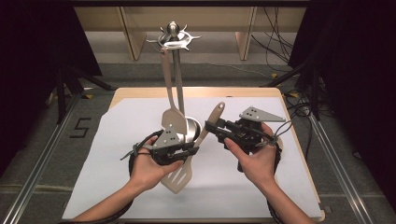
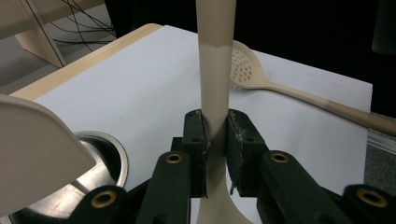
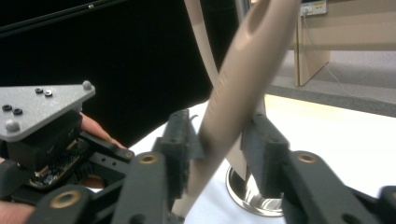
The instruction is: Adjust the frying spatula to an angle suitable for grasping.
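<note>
White-covered surface (image 1: 116, 154), hanging stand (image 1: 173, 35) at far edge: turner shared between claws.
Left claw (image 2: 215, 128) clamped on turner (image 1: 180, 177) near head; handle slanting toward far right corner, through right claw (image 1: 212, 127), jaws apart, not pressing.

Under my work lies a white sheet (image 1: 261, 186) that covers most of a light wooden table (image 1: 196, 92), and the wood shows as a strip along the far edge. On the floor to the left I see a black number five (image 1: 80, 127) beside a metal rail (image 1: 39, 172). Far behind the table stand pale wooden furniture legs (image 1: 130, 35), and black cables (image 1: 275, 42) lie on the floor at the far right.
</note>
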Available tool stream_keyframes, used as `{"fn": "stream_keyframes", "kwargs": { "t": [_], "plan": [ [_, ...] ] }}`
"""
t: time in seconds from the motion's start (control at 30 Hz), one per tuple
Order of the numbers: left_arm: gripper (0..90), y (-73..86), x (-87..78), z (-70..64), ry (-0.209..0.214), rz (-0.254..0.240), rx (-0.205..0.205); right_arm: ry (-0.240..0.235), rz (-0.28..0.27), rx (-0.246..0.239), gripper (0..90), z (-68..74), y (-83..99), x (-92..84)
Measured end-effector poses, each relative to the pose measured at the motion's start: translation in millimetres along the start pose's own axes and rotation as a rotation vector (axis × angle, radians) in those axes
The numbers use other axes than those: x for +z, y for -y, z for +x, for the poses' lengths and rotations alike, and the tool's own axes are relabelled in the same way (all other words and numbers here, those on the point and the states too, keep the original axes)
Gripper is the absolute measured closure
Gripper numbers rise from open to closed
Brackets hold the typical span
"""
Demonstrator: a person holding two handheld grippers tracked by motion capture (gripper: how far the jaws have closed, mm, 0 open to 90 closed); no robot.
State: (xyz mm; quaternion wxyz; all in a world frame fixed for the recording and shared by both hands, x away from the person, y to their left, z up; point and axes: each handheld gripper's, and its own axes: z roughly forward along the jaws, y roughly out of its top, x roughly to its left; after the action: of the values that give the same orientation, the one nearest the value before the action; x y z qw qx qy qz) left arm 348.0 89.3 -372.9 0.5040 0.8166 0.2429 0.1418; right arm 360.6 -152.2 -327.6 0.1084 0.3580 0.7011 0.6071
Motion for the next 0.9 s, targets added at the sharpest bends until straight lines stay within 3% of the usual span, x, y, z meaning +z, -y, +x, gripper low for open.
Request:
{"fn": "stream_keyframes", "kwargs": {
  "t": [0.03,0.1,0.27,0.37,0.4,0.43,0.53,0.67,0.73,0.77,0.9],
  "plan": [
    [77.8,-0.1,-0.1,-2.2,-0.007,0.000,-0.030,-0.001,0.002,0.000,67.9,0.6,-0.9,-0.4],
    [77.8,-1.5,-0.1,0.0,-0.003,-0.004,0.007,-0.010,-0.004,0.007,69.2,1.6,-2.5,-0.8],
    [77.6,-3.7,1.3,-0.4,0.007,-0.015,0.011,-0.046,-0.006,0.023,73.9,5.0,-7.1,-2.6],
    [77.1,-4.7,2.3,0.7,0.038,-0.028,0.011,-0.069,0.001,0.012,74.9,9.0,-10.0,-3.6],
    [77.1,-5.6,1.8,1.9,0.052,-0.023,0.019,-0.077,0.000,-0.018,75.0,9.6,-11.7,-3.4],
    [72.7,-7.2,1.5,4.3,0.097,-0.031,0.034,-0.100,0.012,-0.039,75.2,11.3,-14.4,-4.3],
    [59.3,-10.6,-0.8,7.6,0.154,-0.051,0.076,-0.131,0.033,-0.071,75.2,11.8,-17.9,-5.9],
    [51.6,-12.2,-0.4,12.9,0.256,-0.071,0.035,-0.194,0.047,-0.097,75.1,10.1,-22.0,-8.1],
    [51.5,-11.9,1.1,13.1,0.292,-0.069,0.023,-0.220,0.054,-0.108,75.1,9.9,-22.7,-8.0],
    [52.1,-11.1,1.8,11.3,0.307,-0.070,-0.014,-0.230,0.053,-0.120,75.1,9.8,-22.9,-7.5],
    [62.4,-12.7,2.8,13.2,0.327,-0.077,0.018,-0.272,0.062,-0.120,75.1,12.1,-22.0,-5.9]
  ]
}}
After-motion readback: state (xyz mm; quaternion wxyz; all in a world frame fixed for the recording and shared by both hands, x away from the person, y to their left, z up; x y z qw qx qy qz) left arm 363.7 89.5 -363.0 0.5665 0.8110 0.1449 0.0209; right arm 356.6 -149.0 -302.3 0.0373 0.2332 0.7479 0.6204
